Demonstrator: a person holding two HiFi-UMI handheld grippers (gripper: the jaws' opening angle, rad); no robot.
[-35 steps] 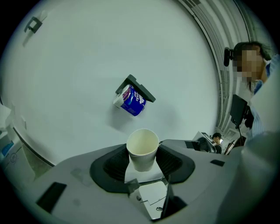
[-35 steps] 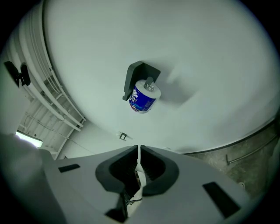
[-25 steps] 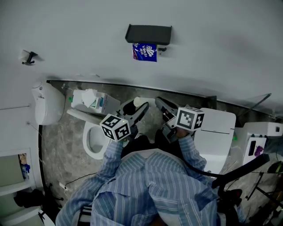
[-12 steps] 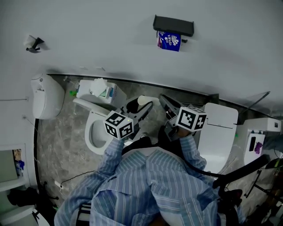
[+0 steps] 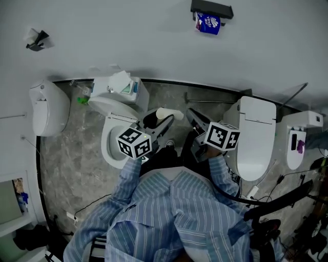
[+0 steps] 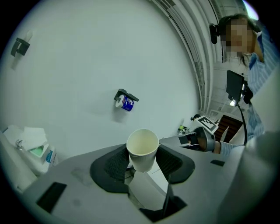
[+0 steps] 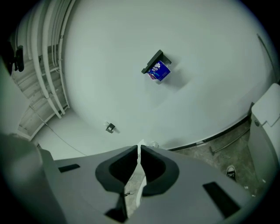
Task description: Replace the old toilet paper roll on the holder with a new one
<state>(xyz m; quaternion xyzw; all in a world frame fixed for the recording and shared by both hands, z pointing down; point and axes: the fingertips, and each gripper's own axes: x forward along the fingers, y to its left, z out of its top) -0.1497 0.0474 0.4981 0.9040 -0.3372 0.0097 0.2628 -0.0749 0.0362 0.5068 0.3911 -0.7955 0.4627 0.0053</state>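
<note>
Nearest the camera, low in the head view, the person's striped shirt [image 5: 169, 215] sits where it did 1 second ago, and both grippers keep their spots mid-frame.

The left gripper [image 5: 156, 123] has its fingers set fairly wide and pressed on a pale cardboard tube [image 5: 168, 113]. Its own view shows the tube's open end facing the camera with a pad against each side. It looks like a bare core, though it could be a paper cup. The right gripper [image 5: 193, 118] has its fingers drawn together with only a hairline gap and nothing between them. Neither grip has altered.

What has changed is everything behind them. The toilet [image 5: 105, 153] at centre-left has slid up and right. A second toilet [image 5: 256, 138] now shows in full at the right.

Farthest off, the wall holder [image 5: 211, 9] has drifted from upper middle to the top edge, right of centre, and looks smaller. A blue-wrapped roll [image 5: 207, 23] hangs under it.

So the person appears to be shifting across the room with the tube in hand, and not closing on the holder. If the tube is the spent core, the judgement is that the swap is largely made and this is the carry-off. The wrapper on the hanging roll leaves that uncertain.
</note>
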